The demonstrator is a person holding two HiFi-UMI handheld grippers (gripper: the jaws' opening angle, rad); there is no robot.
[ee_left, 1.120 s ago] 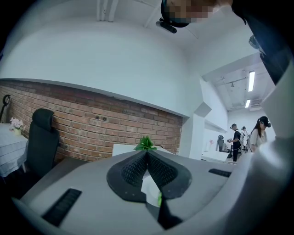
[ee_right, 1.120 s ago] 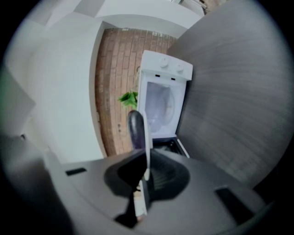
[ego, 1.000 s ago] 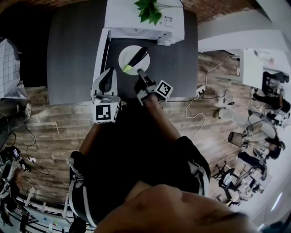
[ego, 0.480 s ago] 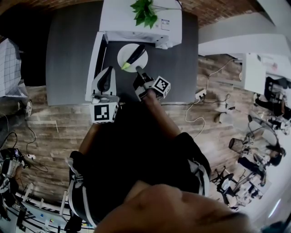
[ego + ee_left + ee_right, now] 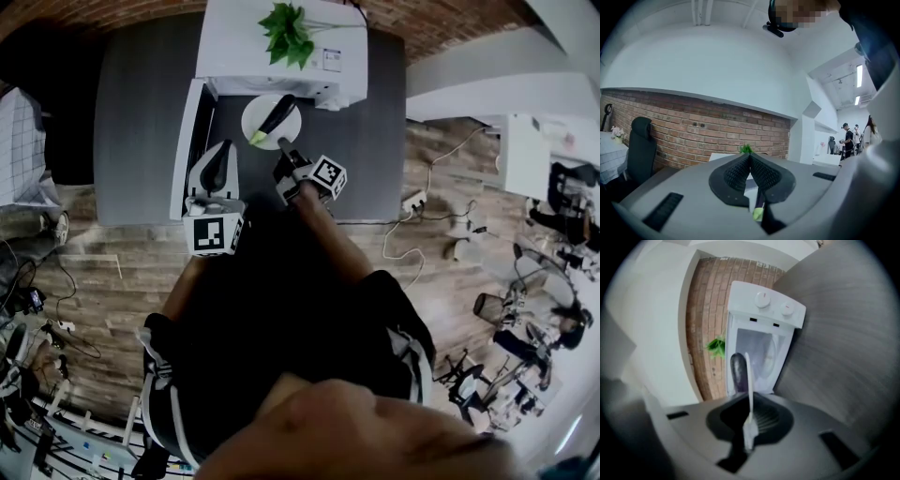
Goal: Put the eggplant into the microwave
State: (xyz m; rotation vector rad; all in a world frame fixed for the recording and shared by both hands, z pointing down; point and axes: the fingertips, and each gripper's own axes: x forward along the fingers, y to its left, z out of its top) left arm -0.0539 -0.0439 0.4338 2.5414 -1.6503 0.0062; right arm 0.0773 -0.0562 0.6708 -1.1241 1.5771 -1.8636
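Observation:
A dark purple eggplant (image 5: 277, 118) with a green stem lies on a white plate (image 5: 256, 120) just in front of the white microwave (image 5: 272, 61), whose door (image 5: 187, 150) stands open to the left. My right gripper (image 5: 283, 146) is shut on the plate's near rim. In the right gripper view the plate (image 5: 749, 380) shows edge-on between the jaws of the right gripper (image 5: 749, 416), with the eggplant (image 5: 738, 373) on it and the microwave (image 5: 764, 317) cavity behind. My left gripper (image 5: 221, 150) is shut and empty beside the door; past the left gripper (image 5: 750, 158) the eggplant's stem (image 5: 758, 214) shows.
A green plant (image 5: 286, 33) stands on top of the microwave. The microwave sits on a dark grey table (image 5: 141, 94) against a brick wall (image 5: 693, 126). Cables (image 5: 412, 234) lie on the wooden floor to the right. People stand far off at the right of the left gripper view.
The right gripper has carried the plate and eggplant closer to the microwave's opening. The left gripper has moved forward a little alongside the open door.

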